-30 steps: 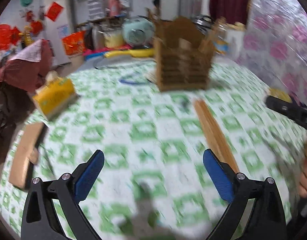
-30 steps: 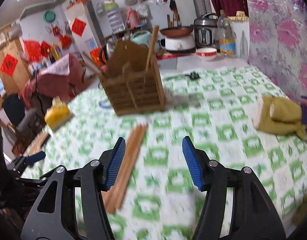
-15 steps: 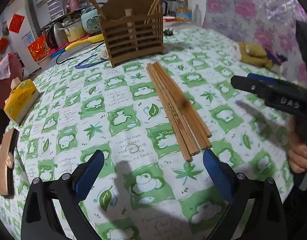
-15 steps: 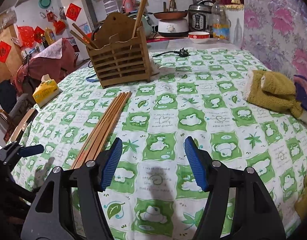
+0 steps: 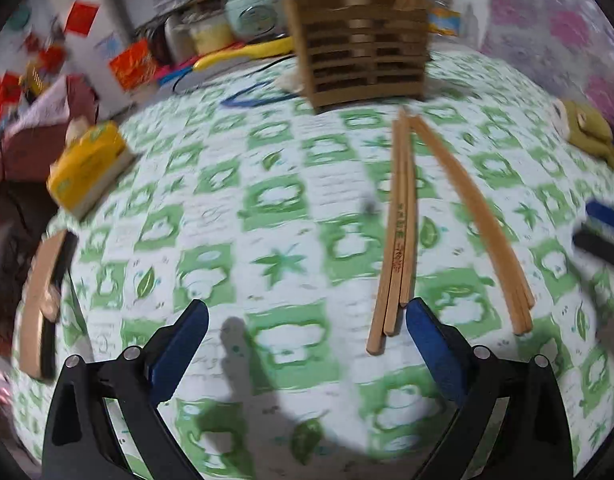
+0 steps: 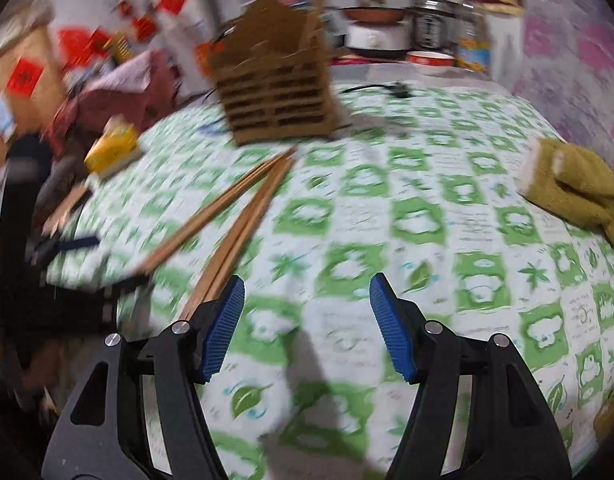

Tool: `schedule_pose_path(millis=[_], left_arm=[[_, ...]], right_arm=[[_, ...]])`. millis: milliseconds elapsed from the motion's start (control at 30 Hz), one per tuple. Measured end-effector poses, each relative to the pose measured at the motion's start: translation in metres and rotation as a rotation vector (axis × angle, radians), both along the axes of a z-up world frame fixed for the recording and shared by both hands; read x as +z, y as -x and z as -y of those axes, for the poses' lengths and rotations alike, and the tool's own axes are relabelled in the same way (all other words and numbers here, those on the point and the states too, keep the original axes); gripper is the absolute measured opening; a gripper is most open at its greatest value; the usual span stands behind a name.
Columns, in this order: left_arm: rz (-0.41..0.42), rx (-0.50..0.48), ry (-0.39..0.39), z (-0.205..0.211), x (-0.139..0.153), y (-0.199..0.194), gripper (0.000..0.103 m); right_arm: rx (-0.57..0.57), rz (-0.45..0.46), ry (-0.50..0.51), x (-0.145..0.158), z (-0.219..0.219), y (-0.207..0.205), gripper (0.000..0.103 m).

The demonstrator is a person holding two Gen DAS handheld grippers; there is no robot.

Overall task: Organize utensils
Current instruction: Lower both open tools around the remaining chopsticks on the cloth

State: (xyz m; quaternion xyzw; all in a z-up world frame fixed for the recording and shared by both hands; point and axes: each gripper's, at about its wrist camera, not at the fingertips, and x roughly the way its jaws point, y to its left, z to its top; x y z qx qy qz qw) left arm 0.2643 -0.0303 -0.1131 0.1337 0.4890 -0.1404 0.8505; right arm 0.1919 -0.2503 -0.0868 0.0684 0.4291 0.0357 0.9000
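The bench (image 5: 211, 216), under a green-and-white checked cloth, fills both views. At twelve o'clock on it stands the slatted wooden holder (image 5: 363, 60), a few sticks already upright inside. The chopsticks (image 5: 399, 232) lie loose on the cloth in two bundles, fanning from the holder towards five o'clock in the left view. The left tool (image 5: 307, 344) and right tool (image 6: 305, 328) both hover with jaws apart, gripping nothing. The sticks look light, stiff and smooth, likely to roll or slip; pinching one bundle near mid-length seems safest.
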Motion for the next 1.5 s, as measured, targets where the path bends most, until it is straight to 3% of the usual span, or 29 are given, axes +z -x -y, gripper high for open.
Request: schedule_pose_path(millis=[167, 300, 400, 500, 533, 667, 1000, 1233, 1367, 1500], left_arm=[[-0.015, 0.02, 0.061, -0.013, 0.004, -0.004, 0.097], [-0.019, 0.012, 0.095, -0.018, 0.006, -0.003, 0.097], [-0.021, -0.01, 0.09, -0.012, 0.005, 0.002, 0.097], [-0.021, -0.062, 0.055, -0.007, 0.003, 0.01, 0.097], [-0.013, -0.085, 0.039, -0.005, 0.003, 0.013, 0.097], [0.01, -0.142, 0.014, -0.006, 0.004, 0.021, 0.097], [-0.023, -0.109, 0.033, -0.026, 0.002, 0.012, 0.097], [0.045, -0.172, -0.038, -0.009, 0.002, 0.018, 0.092], [0.062, -0.108, -0.063, -0.021, 0.001, 0.002, 0.092], [0.021, -0.054, -0.014, -0.034, 0.0, -0.01, 0.092]], right_arm=[[0.18, -0.025, 0.073, -0.003, -0.043, 0.004, 0.064], [0.239, -0.065, 0.119, -0.009, -0.064, -0.001, 0.064], [0.223, -0.1, 0.14, -0.014, -0.063, -0.01, 0.065], [0.047, -0.09, 0.273, -0.014, -0.033, -0.014, 0.065], [-0.011, -0.093, 0.248, -0.012, -0.012, -0.013, 0.065], [-0.043, -0.035, 0.186, -0.002, 0.019, 0.006, 0.065], [-0.023, 0.01, 0.17, -0.001, 0.018, 0.01, 0.066], [-0.032, 0.018, 0.149, 0.0, 0.021, 0.012, 0.066], [-0.037, 0.017, 0.124, 0.0, 0.024, 0.012, 0.066], [-0.032, 0.014, 0.113, 0.0, 0.025, 0.012, 0.063]])
